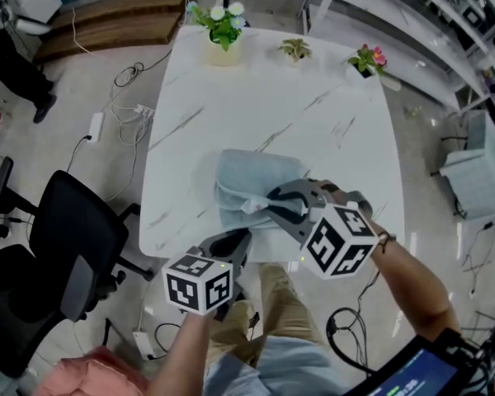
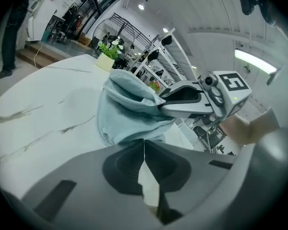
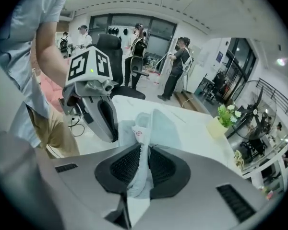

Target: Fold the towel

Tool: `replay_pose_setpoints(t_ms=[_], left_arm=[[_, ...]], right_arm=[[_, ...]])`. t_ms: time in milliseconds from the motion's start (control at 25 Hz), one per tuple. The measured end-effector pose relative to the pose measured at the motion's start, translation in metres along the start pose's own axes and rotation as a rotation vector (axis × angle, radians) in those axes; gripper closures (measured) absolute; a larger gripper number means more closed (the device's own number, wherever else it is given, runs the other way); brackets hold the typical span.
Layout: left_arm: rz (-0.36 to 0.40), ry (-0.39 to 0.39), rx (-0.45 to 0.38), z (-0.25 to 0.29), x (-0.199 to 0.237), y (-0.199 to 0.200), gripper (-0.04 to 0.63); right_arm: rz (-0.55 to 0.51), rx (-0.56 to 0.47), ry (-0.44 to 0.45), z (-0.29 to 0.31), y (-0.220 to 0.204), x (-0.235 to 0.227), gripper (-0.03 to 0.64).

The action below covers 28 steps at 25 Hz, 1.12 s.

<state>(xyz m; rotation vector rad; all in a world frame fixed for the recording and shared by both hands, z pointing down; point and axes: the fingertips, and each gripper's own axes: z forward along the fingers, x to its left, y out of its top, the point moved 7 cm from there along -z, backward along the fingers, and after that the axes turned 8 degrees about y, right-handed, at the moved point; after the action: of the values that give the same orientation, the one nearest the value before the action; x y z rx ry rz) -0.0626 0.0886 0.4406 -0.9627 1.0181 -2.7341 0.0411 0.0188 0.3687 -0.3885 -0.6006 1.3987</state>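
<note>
A light blue towel [image 1: 252, 176] lies bunched near the front of the white marble table [image 1: 231, 114]. My right gripper [image 1: 268, 196] is shut on a raised edge of the towel [image 3: 165, 126]. Cloth and a white label [image 3: 140, 134] show between its pads. My left gripper [image 1: 246, 233] sits just left of it at the towel's near edge. In the left gripper view its jaws meet in a thin seam [image 2: 144, 145], and the towel [image 2: 125, 114] runs right down into their tips. The right gripper [image 2: 165, 107] shows there holding a fold up.
Three small potted plants [image 1: 223, 27] [image 1: 295, 50] [image 1: 367, 60] stand along the table's far edge. A black office chair [image 1: 66, 254] is on the floor at the left, with cables [image 1: 128, 106] beside it. People stand in the background of the right gripper view.
</note>
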Motion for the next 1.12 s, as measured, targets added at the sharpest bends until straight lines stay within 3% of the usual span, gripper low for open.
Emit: replay_pose_setpoints(t_ms=[160, 440, 640, 720, 840, 1000, 1120], left_arm=[[-0.008, 0.056, -0.018, -0.004, 0.010, 0.010, 0.586], [0.036, 0.091, 0.015, -0.010, 0.012, 0.007, 0.586], [0.040, 0.092, 0.007, -0.028, 0.009, -0.003, 0.586], [0.048, 0.089, -0.002, -0.033, 0.006, -0.006, 0.586], [0.063, 0.079, -0.015, -0.038, 0.003, -0.005, 0.586], [0.080, 0.070, -0.040, -0.044, -0.001, 0.001, 0.586], [0.094, 0.069, -0.044, -0.045, -0.004, 0.002, 0.586]], right_arm=[[-0.100, 0.012, -0.018, -0.011, 0.007, 0.014, 0.551], [-0.258, 0.116, 0.003, 0.022, -0.017, 0.044, 0.548], [-0.298, 0.153, -0.002, 0.045, -0.031, 0.057, 0.536], [-0.240, 0.115, 0.021, 0.042, -0.028, 0.057, 0.517], [-0.048, 0.002, 0.077, 0.018, -0.021, 0.048, 0.421], [0.204, -0.120, 0.122, -0.012, -0.032, 0.026, 0.422], [0.318, -0.128, 0.188, -0.012, -0.044, 0.021, 0.441]])
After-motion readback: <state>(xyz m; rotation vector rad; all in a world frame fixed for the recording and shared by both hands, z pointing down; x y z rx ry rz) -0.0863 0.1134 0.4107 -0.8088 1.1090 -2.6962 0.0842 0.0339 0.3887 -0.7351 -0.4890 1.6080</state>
